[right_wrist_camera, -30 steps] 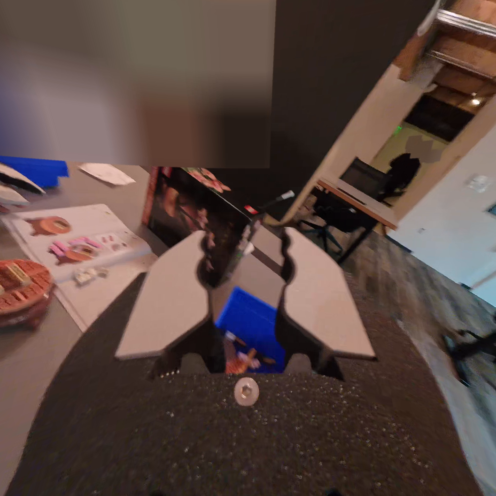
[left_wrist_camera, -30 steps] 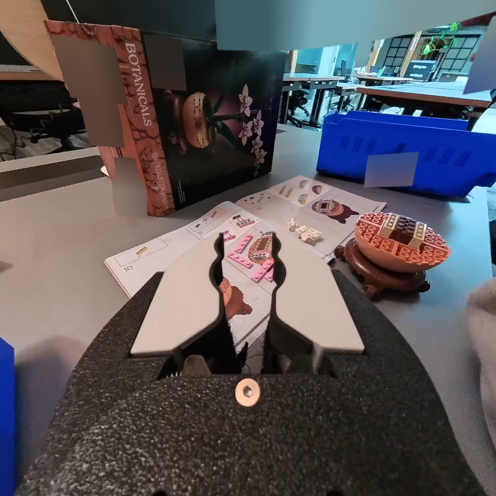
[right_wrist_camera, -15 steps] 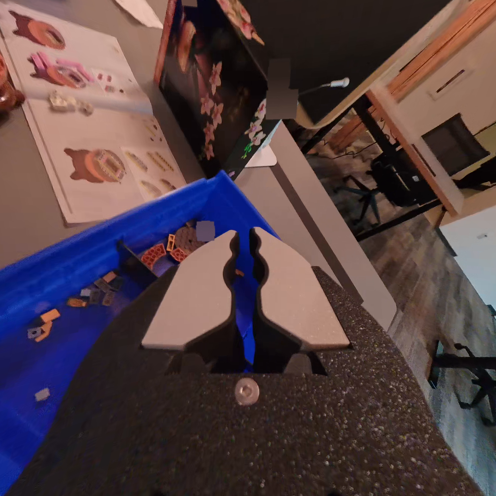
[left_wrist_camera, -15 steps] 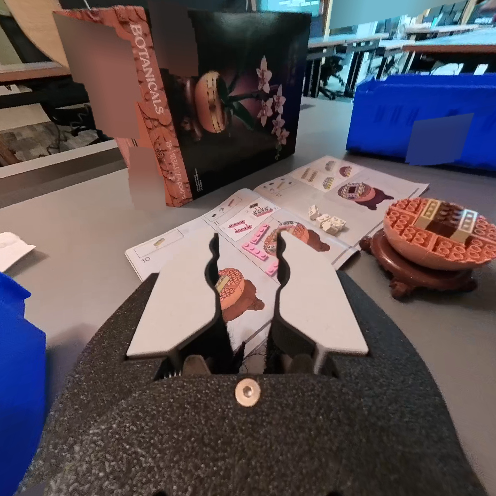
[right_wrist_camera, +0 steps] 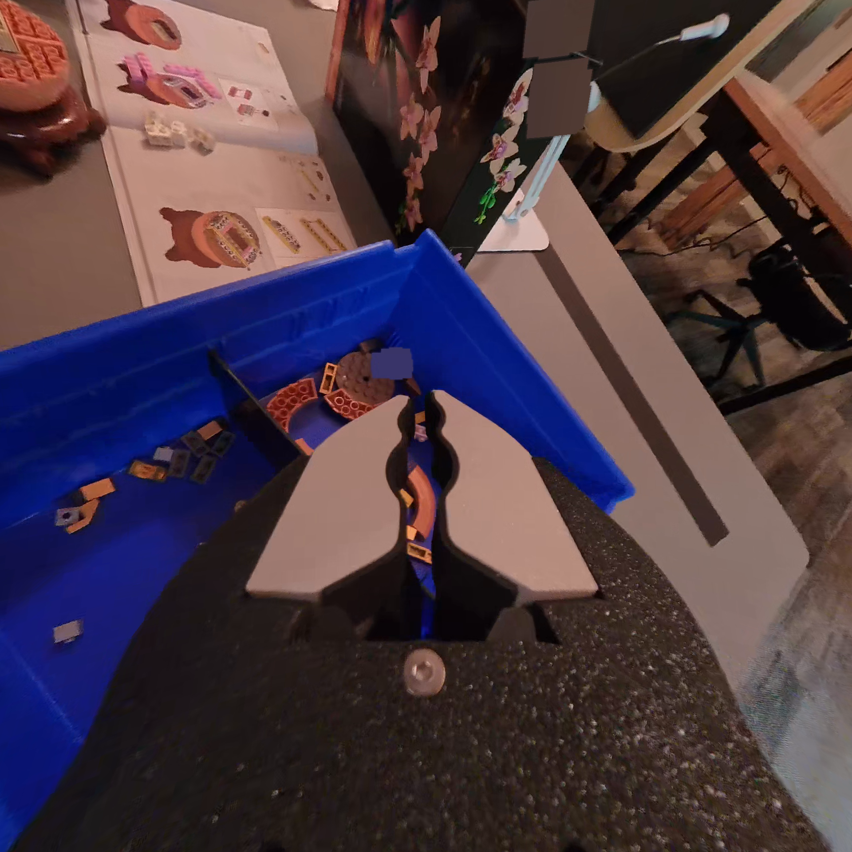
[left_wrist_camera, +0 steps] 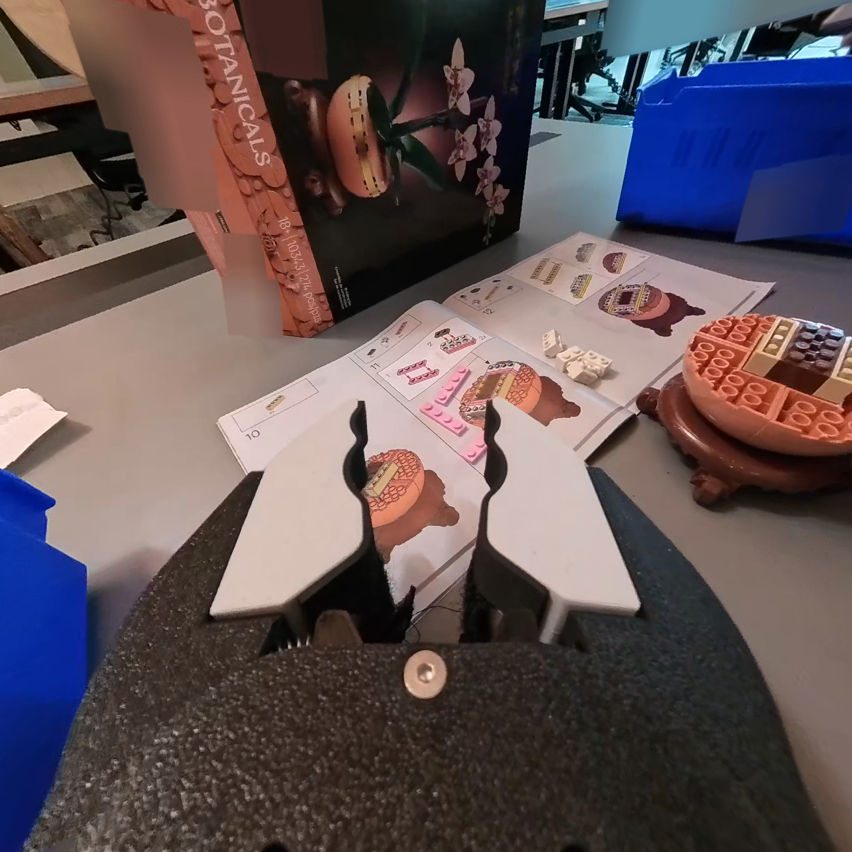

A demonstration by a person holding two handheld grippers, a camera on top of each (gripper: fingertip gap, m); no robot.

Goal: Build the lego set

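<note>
A grey counter (left_wrist_camera: 138, 350) carries everything, and the largest thing on it is the upright set box (left_wrist_camera: 369, 152), dark-fronted with a printed orchid and a salmon-coloured side, standing at the far end of the open instruction booklet (left_wrist_camera: 530, 369). A blue bin (left_wrist_camera: 737, 138) sits to the right beyond the booklet in the left wrist view, and another blue bin (right_wrist_camera: 276, 313) fills the lower left of the right wrist view, split by a dark divider (right_wrist_camera: 249, 410) into compartments that hold loose pieces: orange curved bricks (right_wrist_camera: 295, 396) and a brown round plate (right_wrist_camera: 364, 378) on the far side of the divider, small dark and tan pieces (right_wrist_camera: 193, 456) on the near side. The partly built model (left_wrist_camera: 760, 392), a salmon studded dome with tan and dark brown bricks on top, rests on a brown carved stand just beside the booklet's right edge. On the booklet page lie pink plates (left_wrist_camera: 449, 415) and a small cluster of white bricks (left_wrist_camera: 578, 357), apart from each other. The left gripper (left_wrist_camera: 424, 415) hovers low over the booklet with its jaws parted and nothing between them. The right gripper (right_wrist_camera: 417, 396) reaches into the bin above the curved bricks, its jaws nearly together with a thin gap at the tips; whether it grips a piece I cannot tell.
</note>
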